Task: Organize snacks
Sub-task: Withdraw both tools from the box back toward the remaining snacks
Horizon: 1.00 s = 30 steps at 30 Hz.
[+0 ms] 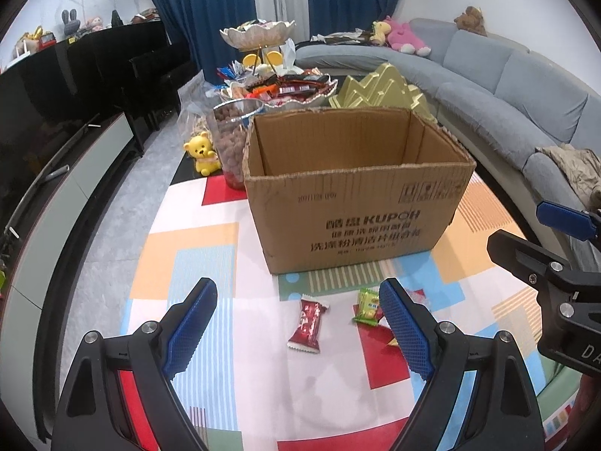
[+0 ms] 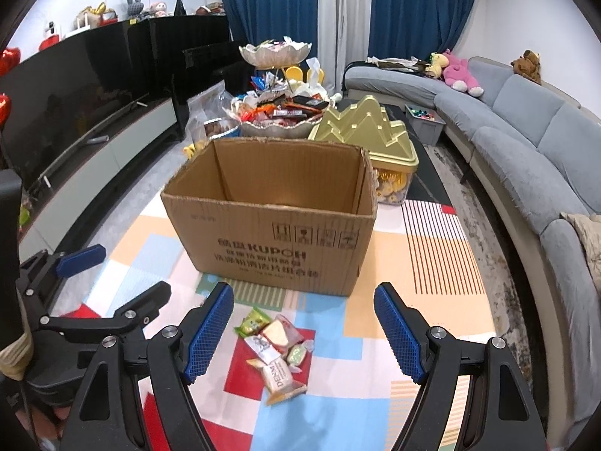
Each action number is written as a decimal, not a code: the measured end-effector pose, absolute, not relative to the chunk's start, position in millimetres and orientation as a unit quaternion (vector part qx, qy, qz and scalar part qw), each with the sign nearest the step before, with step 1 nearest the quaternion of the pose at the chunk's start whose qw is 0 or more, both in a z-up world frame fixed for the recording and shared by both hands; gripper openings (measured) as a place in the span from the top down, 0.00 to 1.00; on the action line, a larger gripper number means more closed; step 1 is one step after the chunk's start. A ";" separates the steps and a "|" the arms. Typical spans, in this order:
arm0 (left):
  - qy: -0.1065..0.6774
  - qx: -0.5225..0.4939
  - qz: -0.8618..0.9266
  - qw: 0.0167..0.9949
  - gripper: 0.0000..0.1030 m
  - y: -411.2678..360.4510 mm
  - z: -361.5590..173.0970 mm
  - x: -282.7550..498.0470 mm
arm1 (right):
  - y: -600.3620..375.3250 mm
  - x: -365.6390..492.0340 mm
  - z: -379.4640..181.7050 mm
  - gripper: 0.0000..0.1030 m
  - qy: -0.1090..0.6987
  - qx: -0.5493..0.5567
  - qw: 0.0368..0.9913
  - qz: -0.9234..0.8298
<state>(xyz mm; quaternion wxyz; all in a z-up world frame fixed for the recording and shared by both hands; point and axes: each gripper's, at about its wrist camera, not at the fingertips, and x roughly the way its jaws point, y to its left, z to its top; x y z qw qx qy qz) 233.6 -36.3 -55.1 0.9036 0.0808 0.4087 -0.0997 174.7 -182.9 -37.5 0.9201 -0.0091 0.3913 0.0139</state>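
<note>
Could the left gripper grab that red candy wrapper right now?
Probably yes. The left gripper is open, and the red candy wrapper lies alone on the mat, framed between its fingers with nothing over it. It only needs lowering.

Cardboard box (image 1: 353, 195) open at top, interior seen bare; entry from above unblocked. Near wall of box stands between grippers and far table. Cloth (image 1: 210, 248) before box mostly free; red packet (image 1: 308, 324) and green packet (image 1: 366, 306) lie in left gripper's (image 1: 298, 329) path. Snack cluster (image 2: 276, 349) lies under right gripper (image 2: 302, 332). Behind box crowded: jar (image 1: 233, 139), snack bowl (image 2: 278, 127), gold tin (image 2: 366, 127).
</note>
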 end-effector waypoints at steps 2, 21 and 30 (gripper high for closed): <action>0.412 0.083 -0.100 0.902 0.14 -35.4 -58.9 233.2 | -183.3 174.3 -42.1 0.24 0.396 -0.010 0.918 0.013; 0.448 0.081 -0.111 0.883 0.15 -31.1 -100.6 235.6 | -182.4 168.9 -86.7 0.24 0.444 -0.003 0.896 0.007; 0.477 0.073 -0.118 0.868 0.19 -26.5 -119.8 244.3 | -176.8 171.2 -107.3 0.24 0.473 -0.001 0.881 0.011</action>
